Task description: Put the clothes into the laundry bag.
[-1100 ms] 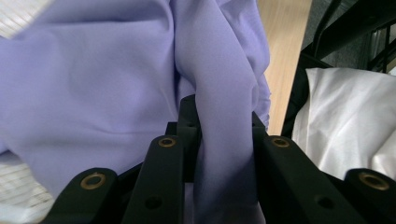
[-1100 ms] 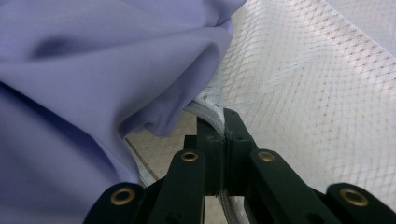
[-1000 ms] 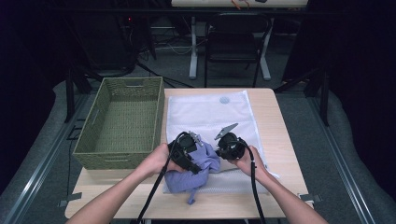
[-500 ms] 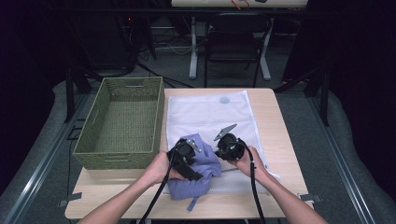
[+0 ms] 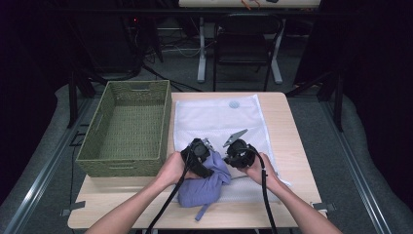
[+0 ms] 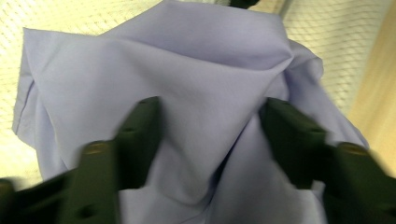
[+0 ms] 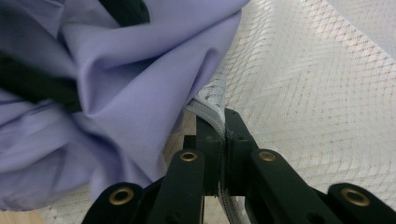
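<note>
The right gripper (image 7: 217,126) was clamped on the hem of a white mesh laundry bag (image 5: 214,117), which lay flat on the bench (image 5: 287,131) to the right of a green woven basket (image 5: 127,127). That pinch looked meant to hold the bag's mouth lifted at its near edge, so that cloth could be pushed in beneath the upper layer.

The lilac garment (image 5: 207,183) sat bunched at the bag's near edge, close to the front edge of the bench, with a strip of it trailing toward the person. The left gripper (image 6: 212,135) stood over that bunch with its jaws apart, a raised fold of the cloth between them. The jaws had just been closing from a wider spread, but the pads did not visibly press the cloth. Judging by this, the gripper was taking a fresh hold to feed more of the garment toward the opening.

How much of the garment already lay inside the bag was hard to tell. In the high view the hands and grippers covered the opening, and in the left gripper view the jaws were blurred. What kind of garment it was could not be made out from the crumpled folds.
</note>
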`<state>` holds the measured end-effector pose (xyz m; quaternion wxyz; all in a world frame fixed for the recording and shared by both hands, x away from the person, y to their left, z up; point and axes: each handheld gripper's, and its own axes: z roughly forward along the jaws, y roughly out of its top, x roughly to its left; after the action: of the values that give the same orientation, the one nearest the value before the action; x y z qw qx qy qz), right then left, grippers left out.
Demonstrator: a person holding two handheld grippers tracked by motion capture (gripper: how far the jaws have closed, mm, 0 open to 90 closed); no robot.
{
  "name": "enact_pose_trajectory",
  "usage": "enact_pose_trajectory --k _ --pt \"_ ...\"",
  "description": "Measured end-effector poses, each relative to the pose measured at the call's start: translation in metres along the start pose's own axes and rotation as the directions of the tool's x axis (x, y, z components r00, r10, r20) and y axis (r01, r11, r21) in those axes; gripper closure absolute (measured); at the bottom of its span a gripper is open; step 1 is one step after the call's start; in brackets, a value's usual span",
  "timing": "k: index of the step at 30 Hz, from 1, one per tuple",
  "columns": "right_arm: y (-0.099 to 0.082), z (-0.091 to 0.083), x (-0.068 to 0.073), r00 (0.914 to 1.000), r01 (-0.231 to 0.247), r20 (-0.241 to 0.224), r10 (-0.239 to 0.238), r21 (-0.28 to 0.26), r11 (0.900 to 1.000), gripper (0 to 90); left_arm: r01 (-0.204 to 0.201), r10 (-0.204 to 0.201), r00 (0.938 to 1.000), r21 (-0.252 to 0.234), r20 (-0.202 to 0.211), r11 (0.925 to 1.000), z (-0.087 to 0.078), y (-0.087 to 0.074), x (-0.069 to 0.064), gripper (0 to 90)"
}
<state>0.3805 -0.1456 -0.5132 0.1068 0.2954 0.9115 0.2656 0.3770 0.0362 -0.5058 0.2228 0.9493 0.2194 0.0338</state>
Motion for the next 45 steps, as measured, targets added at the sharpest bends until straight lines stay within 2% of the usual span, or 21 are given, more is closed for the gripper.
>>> enact_pose_trajectory --k 3,4,6,9,10,13,15,16,18,21,22,24,25,26,30,35,38,41,42,43,45 --pt "0.000 -0.001 0.000 1.0000 0.001 -0.003 -0.001 -0.004 1.0000 87.3 -0.002 0.003 0.9999 -0.019 0.016 0.9998 0.004 -0.003 0.002 68.8" --pt "0.000 -0.001 -0.001 1.0000 -0.005 -0.005 0.005 -0.011 0.9999 87.3 -0.009 0.009 0.9999 -0.023 0.009 0.9997 0.005 -0.004 0.002 75.8" --pt "0.000 -0.001 -0.001 0.9998 -0.017 -0.009 0.017 -0.016 0.9997 87.4 -0.014 0.014 0.9998 -0.033 0.015 0.9994 0.001 -0.006 0.001 84.1" --pt "0.001 -0.002 -0.002 0.9998 -0.018 -0.001 0.018 -0.020 0.9996 87.4 -0.032 0.032 0.9995 -0.064 0.004 0.9975 -0.012 -0.007 -0.005 85.6" --pt "0.001 -0.001 -0.001 0.9992 -0.041 -0.001 0.041 -0.041 0.9983 87.4 -0.040 0.041 0.9991 -0.077 0.006 0.9962 -0.018 -0.007 -0.008 85.8" --pt "0.003 -0.002 -0.001 0.9990 -0.044 0.004 0.044 -0.052 0.9977 87.4 -0.064 0.069 0.9970 -0.122 0.035 0.9904 -0.031 -0.005 -0.020 86.2" --pt "0.005 -0.004 -0.002 0.9994 -0.034 0.010 0.034 -0.040 0.9986 87.4 -0.086 0.091 0.9948 -0.117 0.045 0.9894 -0.029 -0.002 -0.028 86.1" --pt "0.005 -0.003 0.000 0.9987 -0.050 0.011 0.051 -0.069 0.9963 87.4 -0.094 0.100 0.9936 -0.103 0.052 0.9902 -0.024 -0.001 -0.030 86.1" --pt "0.007 -0.009 -0.001 0.9988 -0.046 0.015 0.047 -0.046 0.9979 87.4 -0.097 0.102 0.9925 -0.069 0.068 0.9929 -0.010 0.000 -0.030 86.1" --pt "0.007 -0.012 0.000 0.9985 -0.053 0.012 0.053 -0.068 0.9963 87.4 -0.059 0.063 0.9946 -0.045 0.083 0.9972 0.008 0.000 -0.023 85.5" --pt "0.007 -0.013 0.000 0.9987 -0.049 0.012 0.050 -0.060 0.9970 87.4 -0.052 0.054 0.9962 -0.038 0.069 0.9979 0.013 -0.001 -0.021 85.1" --pt "0.006 -0.013 0.000 0.9990 -0.044 0.003 0.044 -0.064 0.9970 87.3 -0.025 0.028 0.9966 -0.034 0.078 0.9991 0.016 -0.002 -0.017 81.6" --pt "0.006 -0.013 0.000 0.9990 -0.046 0.002 0.046 -0.062 0.9970 87.3 -0.025 0.028 0.9972 -0.038 0.069 0.9989 0.016 -0.002 -0.016 77.0" --pt "0.005 -0.012 0.000 0.9988 -0.048 0.003 0.048 -0.060 0.9971 87.3 -0.016 0.018 0.9978 -0.042 0.064 0.9990 0.012 -0.002 -0.016 67.7" --pt "0.004 -0.012 -0.001 0.9992 -0.039 0.006 0.040 -0.055 0.9977 87.3 0.009 -0.006 0.9992 -0.090 0.039 0.9959 -0.010 -0.003 -0.011 47.9" --pt "0.005 -0.011 0.000 0.9991 -0.041 0.009 0.042 -0.059 0.9974 87.3 0.051 -0.056 0.9982 -0.160 -0.023 0.9857 -0.034 -0.001 0.001 35.5" --pt "0.006 -0.012 0.000 0.9992 -0.037 0.012 0.037 -0.056 0.9978 87.3 0.069 -0.079 0.9950 -0.146 -0.061 0.9868 -0.035 0.004 0.009 30.5" --pt "0.006 -0.012 -0.001 0.9993 -0.036 0.011 0.037 -0.058 0.9977 87.3 0.094 -0.102 0.9925 -0.108 -0.068 0.9896 -0.026 0.007 0.017 29.2" --pt "0.006 -0.012 -0.001 0.9993 -0.036 0.011 0.036 -0.057 0.9977 87.3 0.116 -0.122 0.9911 -0.106 -0.054 0.9876 -0.022 0.007 0.020 29.7" --pt "0.006 -0.012 -0.001 0.9993 -0.036 0.009 0.036 -0.058 0.9977 87.3 0.128 -0.133 0.9901 -0.104 -0.045 0.9863 -0.018 0.007 0.022 32.3" --pt "0.005 -0.011 -0.001 0.9991 -0.041 0.003 0.041 -0.065 0.9970 87.4 0.125 -0.129 0.9909 -0.092 -0.036 0.9878 -0.010 0.005 0.026 41.2"
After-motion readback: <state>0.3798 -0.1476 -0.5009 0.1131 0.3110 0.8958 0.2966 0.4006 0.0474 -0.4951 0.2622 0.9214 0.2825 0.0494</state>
